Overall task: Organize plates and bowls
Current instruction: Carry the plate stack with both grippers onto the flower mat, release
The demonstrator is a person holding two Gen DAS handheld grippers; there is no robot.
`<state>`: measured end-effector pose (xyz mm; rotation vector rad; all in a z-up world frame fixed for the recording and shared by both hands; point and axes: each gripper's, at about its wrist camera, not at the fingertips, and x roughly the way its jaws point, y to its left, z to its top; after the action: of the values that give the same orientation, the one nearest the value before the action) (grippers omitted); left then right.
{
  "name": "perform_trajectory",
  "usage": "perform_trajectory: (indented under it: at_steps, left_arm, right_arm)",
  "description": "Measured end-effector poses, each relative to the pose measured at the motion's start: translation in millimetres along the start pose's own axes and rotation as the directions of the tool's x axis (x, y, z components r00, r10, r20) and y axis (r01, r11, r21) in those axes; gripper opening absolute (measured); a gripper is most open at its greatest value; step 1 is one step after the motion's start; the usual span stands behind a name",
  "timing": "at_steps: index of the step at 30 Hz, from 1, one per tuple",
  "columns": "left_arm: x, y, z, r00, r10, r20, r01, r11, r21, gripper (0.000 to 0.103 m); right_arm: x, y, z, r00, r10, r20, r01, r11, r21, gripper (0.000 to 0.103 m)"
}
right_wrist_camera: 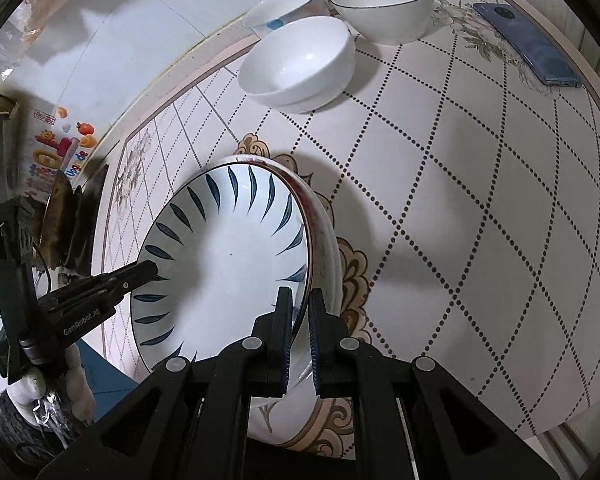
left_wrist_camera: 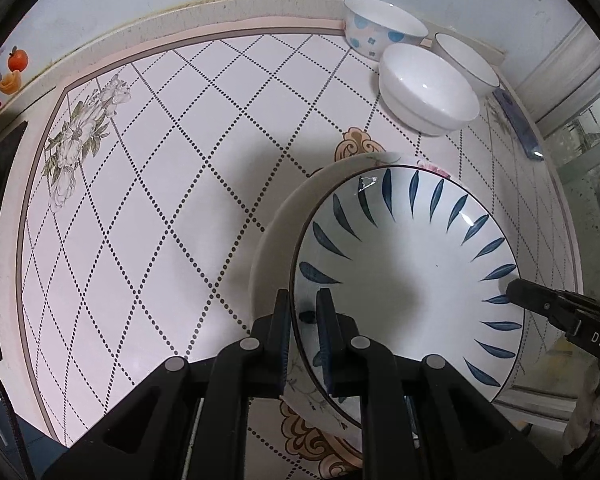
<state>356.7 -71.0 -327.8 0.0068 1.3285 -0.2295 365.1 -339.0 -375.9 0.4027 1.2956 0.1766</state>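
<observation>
Below both grippers sits a table (left_wrist_camera: 148, 184) covered in a white cloth with dotted diamond lines and flower prints. The left gripper (left_wrist_camera: 303, 300) is clamped on the near left rim of a blue-leaf plate (left_wrist_camera: 412, 256), one finger inside the rim and one outside. The right gripper (right_wrist_camera: 299, 300) is clamped on the opposite rim of the same plate, again with a finger on each side. From the left wrist view, the right gripper's black tip enters from the right edge of the picture; from the right wrist view, the left gripper reaches in from the left, held by a hand in a white glove (right_wrist_camera: 56, 392). Directly under the blue-leaf plate lies a second, white plate (left_wrist_camera: 276, 236), its rim showing just past the upper one. Ahead of the grippers, well apart from the plates, stand three bowls close together: a plain white bowl (left_wrist_camera: 428, 88) nearest, a blue-dotted bowl (left_wrist_camera: 380, 26) and a dark-rimmed bowl (left_wrist_camera: 466, 64) behind it. Beyond the bowls lies a blue phone (right_wrist_camera: 528, 46).
</observation>
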Motion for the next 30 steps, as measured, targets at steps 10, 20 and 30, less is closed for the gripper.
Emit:
perform_trajectory:
  at_steps: [10, 20, 30]
  left_arm:
    - [10.6, -2.0, -2.1, 0.999, 0.035, -0.020, -0.036, 0.999, -0.022, 0.011]
    - [12.6, 0.7, -5.0, 0.999, 0.037, -0.031, -0.039, 0.997, -0.070, 0.012]
    - [11.5, 0.9, -9.5, 0.997, 0.049, -0.066, -0.059, 0.987, -0.150, 0.012]
  right_arm:
    - [2.8, -0.2, 1.5, 1.000, -0.006, -0.006, 0.006, 1.000, -0.014, 0.009]
    - [7.5, 1.6, 3.0, 1.000, -0.004, -0.027, 0.003, 1.000, -0.016, 0.010]
    - [8.7, 1.1, 9.1, 0.997, -0.002, -0.072, 0.004, 1.000, 0.021, 0.012]
